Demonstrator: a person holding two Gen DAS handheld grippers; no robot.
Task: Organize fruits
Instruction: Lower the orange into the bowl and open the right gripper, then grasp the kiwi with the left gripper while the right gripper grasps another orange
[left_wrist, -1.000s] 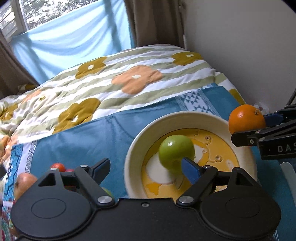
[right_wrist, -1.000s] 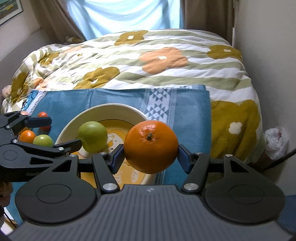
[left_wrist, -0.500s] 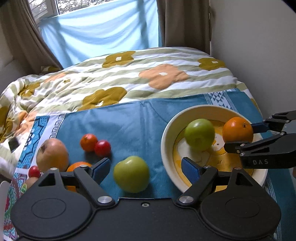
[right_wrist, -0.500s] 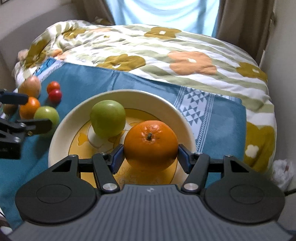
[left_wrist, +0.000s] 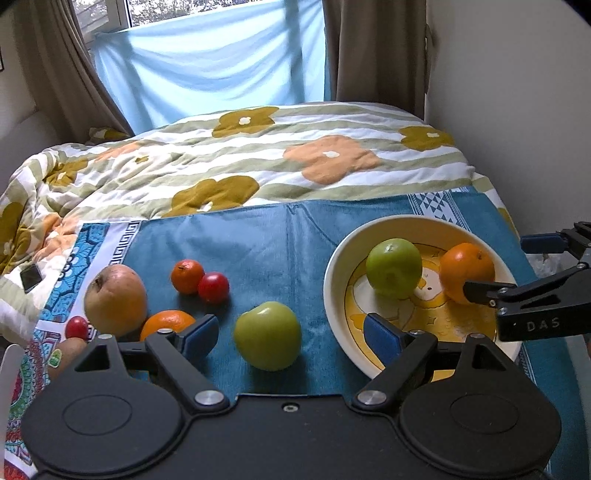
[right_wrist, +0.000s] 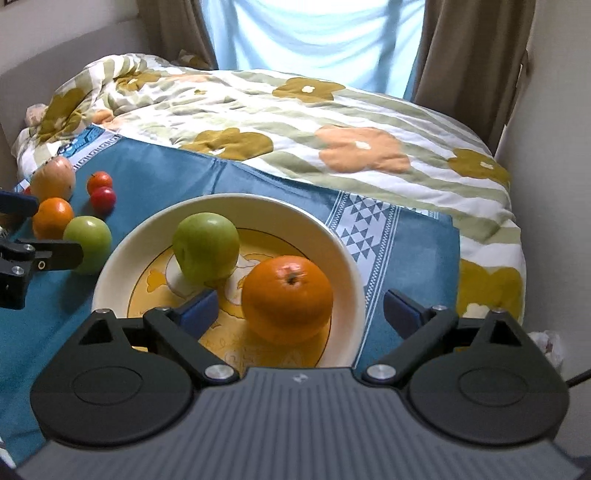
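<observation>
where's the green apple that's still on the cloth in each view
Left wrist: green apple on the cloth, bottom centre, just left of the bowl.
Right wrist: same apple, far left, left of the bowl.
Shared landmark: the bowl holding the orange.

A flowered quilt (left_wrist: 258, 166) is spread across the middle of the frame, with a blue cloth (left_wrist: 258, 240) laid over its near part. A pale blue sheet (left_wrist: 207, 62) is hung at the top, flanked by brown curtains (left_wrist: 373, 51). A phone (left_wrist: 30, 277) is seen at left.
</observation>
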